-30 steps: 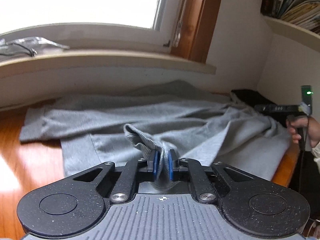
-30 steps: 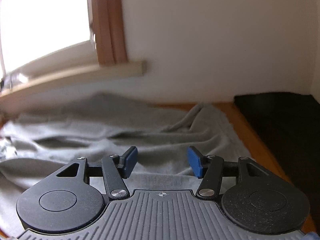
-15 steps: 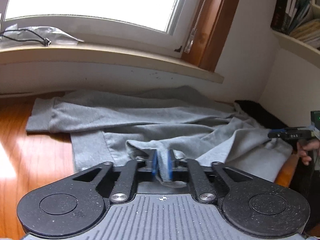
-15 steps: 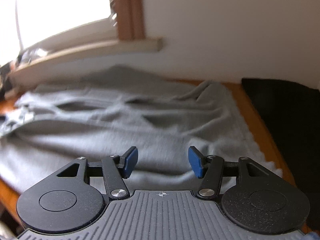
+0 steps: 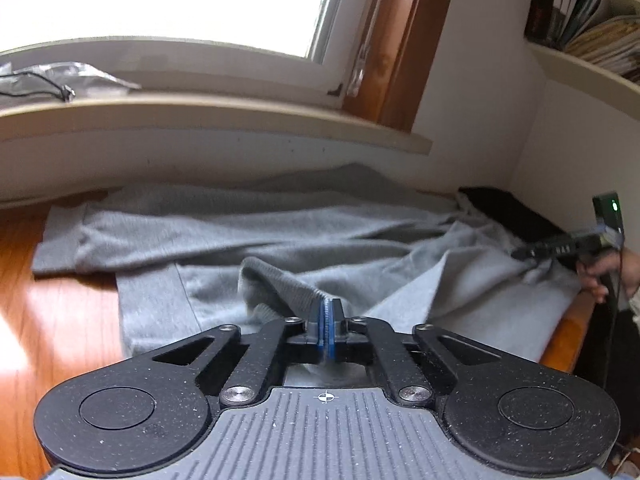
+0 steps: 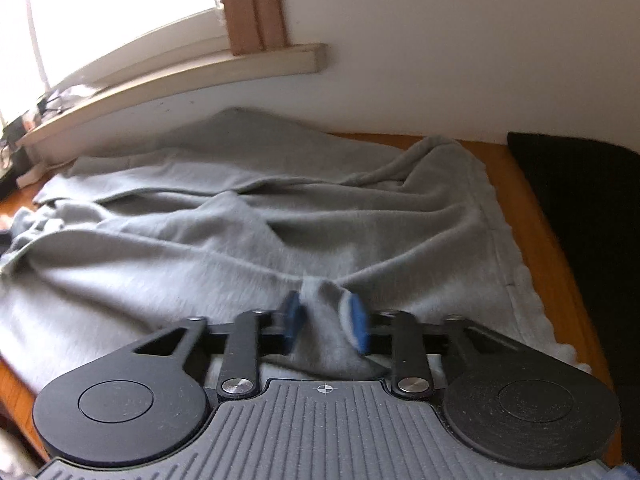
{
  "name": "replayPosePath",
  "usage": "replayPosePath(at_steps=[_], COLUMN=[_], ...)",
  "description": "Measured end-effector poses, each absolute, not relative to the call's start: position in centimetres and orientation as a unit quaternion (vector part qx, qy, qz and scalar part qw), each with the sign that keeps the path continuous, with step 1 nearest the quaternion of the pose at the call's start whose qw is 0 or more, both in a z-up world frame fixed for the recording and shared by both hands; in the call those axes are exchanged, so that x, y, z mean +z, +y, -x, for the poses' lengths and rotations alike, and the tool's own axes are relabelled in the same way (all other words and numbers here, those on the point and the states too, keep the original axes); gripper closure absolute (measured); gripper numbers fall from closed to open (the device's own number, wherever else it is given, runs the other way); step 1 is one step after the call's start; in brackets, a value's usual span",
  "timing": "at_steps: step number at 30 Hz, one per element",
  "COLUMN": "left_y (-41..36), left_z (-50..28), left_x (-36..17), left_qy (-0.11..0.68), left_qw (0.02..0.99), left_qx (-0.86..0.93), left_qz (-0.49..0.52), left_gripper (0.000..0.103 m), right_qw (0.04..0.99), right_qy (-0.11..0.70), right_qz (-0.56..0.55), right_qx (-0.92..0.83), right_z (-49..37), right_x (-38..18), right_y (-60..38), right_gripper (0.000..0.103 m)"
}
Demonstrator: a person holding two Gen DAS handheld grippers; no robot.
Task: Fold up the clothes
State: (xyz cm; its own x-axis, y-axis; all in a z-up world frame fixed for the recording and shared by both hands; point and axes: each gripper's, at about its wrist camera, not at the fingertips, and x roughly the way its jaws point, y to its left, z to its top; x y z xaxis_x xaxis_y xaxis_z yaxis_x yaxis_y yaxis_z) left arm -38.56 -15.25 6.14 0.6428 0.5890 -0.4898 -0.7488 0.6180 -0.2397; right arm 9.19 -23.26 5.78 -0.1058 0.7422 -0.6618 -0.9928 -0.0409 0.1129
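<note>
Left wrist view: our left gripper pinches the ribbed cuff of the grey sweatshirt spread over the wooden table. Our right gripper, jaws just closing, seems to press a bunched fold, though blur hampers us.

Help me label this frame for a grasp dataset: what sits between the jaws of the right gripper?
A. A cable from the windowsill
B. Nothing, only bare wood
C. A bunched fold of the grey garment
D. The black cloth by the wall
C: in the right wrist view the right gripper has a raised fold of the grey garment between its blue pads, its jaws having just been closing.
</note>
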Motion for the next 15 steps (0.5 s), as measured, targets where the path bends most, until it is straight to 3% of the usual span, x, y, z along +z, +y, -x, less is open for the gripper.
replayPosePath(at_steps=[4, 15], left_y=[-15.4, -16.6], left_z=[39.8, 43.4], left_x=[7.8, 10.5], left_qy=[0.160, 0.110], left_qw=[0.883, 0.882], left_qx=[0.387, 0.405], left_qz=[0.212, 0.213], left_gripper=[0.101, 0.101], right_qw=[0.627, 0.611], right_qy=[0.265, 0.193], right_qz=[0.207, 0.184], right_qx=[0.703, 0.745], right_z=[-9.1, -8.0], right_x=[7.2, 9.4], right_y=[-25.5, -31.6], right_gripper=[0.094, 0.096])
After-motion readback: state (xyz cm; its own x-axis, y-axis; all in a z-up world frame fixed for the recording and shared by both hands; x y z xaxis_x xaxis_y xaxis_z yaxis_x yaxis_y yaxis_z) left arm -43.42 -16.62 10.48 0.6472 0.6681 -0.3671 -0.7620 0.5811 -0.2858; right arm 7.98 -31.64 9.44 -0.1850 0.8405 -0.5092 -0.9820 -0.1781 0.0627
